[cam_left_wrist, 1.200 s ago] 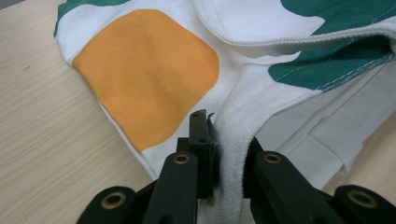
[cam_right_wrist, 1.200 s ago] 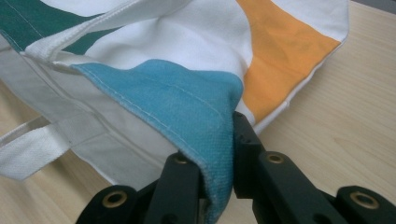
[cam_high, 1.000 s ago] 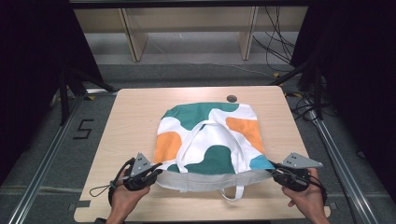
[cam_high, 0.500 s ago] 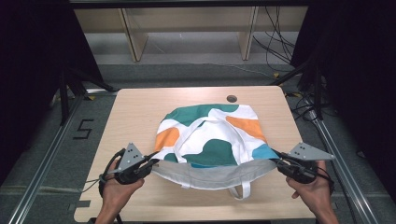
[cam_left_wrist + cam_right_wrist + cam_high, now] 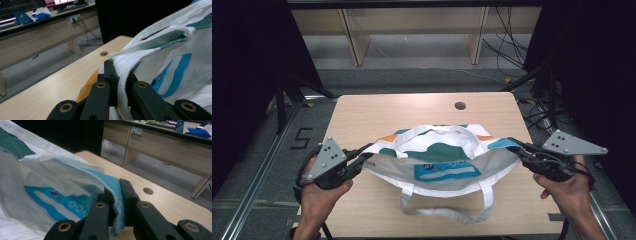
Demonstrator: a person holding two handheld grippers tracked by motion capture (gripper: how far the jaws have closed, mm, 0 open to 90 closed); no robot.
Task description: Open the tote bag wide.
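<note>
My 2 grippers, left gripper [image 5: 362, 156] and right gripper [image 5: 518, 148], each clamp an opposite corner of the tote bag [image 5: 447, 167], stretched sideways between them above the table [image 5: 377, 110].

Two bare hands and forearms, with no sleeves in sight, each carry a black handheld gripper. The left gripper [image 5: 360, 152] has a grey three-cornered plate on top, dotted with small holes, and a black cable looping beside the hand. The right gripper [image 5: 518, 146] bears a matching grey plate. Seen close in the gripper views, each pair of black jaws hinges on flat black links fixed with brass-coloured rivets.
</note>
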